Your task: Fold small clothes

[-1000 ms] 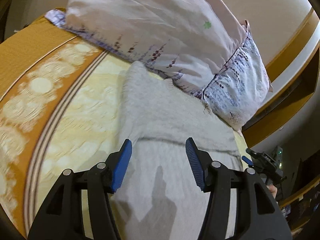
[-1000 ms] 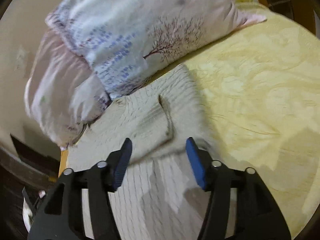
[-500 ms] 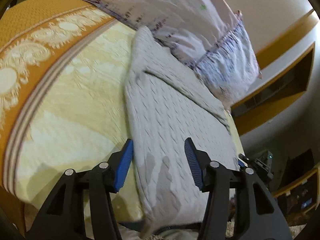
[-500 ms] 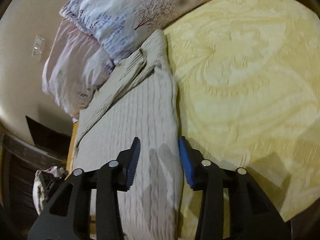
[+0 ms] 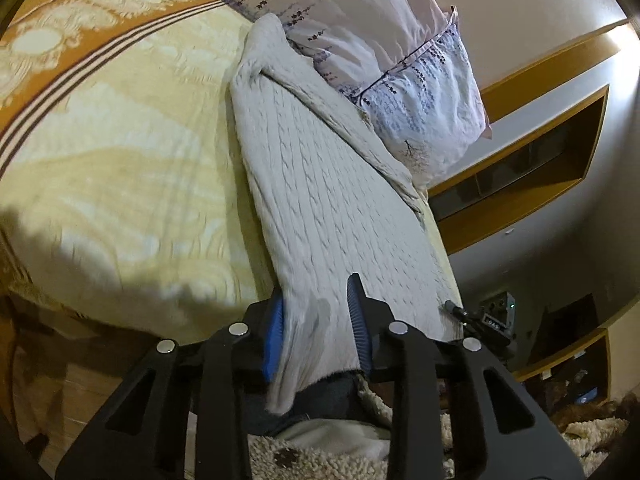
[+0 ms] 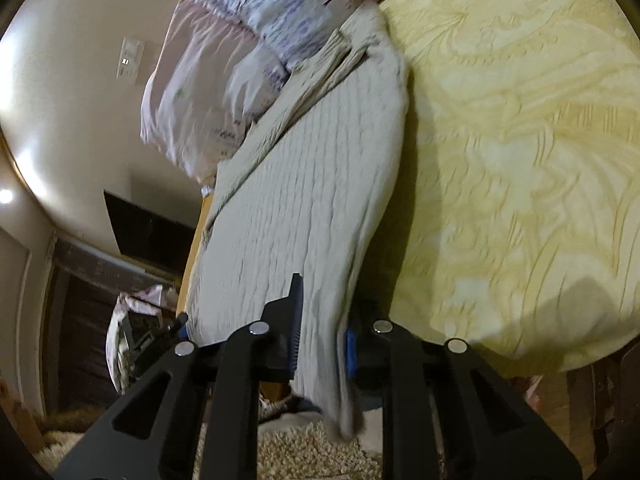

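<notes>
The near hem of the pale grey cable-knit sweater is pinched at both corners, left gripper and right gripper each nearly closed on it, apparently ready to be carried far towards the floral pillows.

Pale grey cable-knit sweater, yellow damask bedspread with orange border, lilac floral pillow
</notes>
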`<state>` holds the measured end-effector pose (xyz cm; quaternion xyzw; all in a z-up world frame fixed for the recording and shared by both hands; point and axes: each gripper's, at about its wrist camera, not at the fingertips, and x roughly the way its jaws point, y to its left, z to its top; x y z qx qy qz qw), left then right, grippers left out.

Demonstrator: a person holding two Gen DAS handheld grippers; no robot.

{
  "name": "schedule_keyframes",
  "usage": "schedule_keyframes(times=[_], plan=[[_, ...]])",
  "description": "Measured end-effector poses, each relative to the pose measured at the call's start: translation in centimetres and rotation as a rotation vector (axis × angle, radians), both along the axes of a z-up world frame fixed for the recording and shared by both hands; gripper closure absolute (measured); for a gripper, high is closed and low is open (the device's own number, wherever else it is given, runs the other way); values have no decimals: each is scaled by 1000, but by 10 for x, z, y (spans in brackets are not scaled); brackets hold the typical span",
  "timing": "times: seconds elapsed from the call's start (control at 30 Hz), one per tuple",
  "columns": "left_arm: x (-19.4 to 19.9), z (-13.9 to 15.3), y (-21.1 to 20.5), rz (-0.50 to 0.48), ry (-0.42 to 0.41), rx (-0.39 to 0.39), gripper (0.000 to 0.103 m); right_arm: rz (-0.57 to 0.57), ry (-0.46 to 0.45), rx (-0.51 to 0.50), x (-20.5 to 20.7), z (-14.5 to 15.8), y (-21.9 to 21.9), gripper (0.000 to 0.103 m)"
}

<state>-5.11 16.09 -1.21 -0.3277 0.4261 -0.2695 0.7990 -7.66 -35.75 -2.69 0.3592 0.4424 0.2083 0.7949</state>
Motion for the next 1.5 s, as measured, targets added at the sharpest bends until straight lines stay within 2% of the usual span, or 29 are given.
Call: schedule_keyframes(times=[0.2, 0.33, 0.53, 0.73, 0.9, 1.07, 1.3, 1.5], plan=[[-11, -4, -12, -31, 20, 27, 78, 40, -17, -32, -11, 3, 11, 87], [-10, 1, -19, -38, 4, 59, 92, 36, -52, -86, -10, 10, 18, 95], [-3, 19, -13, 1, -61, 117, 96, -39, -217, -210, -10, 46, 21, 97], [18, 50, -4, 72, -167, 199, 96, -119, -372, -352, 1, 81, 25, 97], [50, 79, -6, 123, -251, 253, 96, -156, -466, -436, 19, 104, 33, 97], [91, 100, -9, 160, -283, 278, 97, -172, -508, -486, 50, 125, 35, 97], [151, 119, -22, 192, -318, 305, 97, -191, -522, -536, 98, 141, 38, 97], [206, 122, -31, 222, -320, 325, 97, -205, -512, -558, 151, 146, 35, 97]])
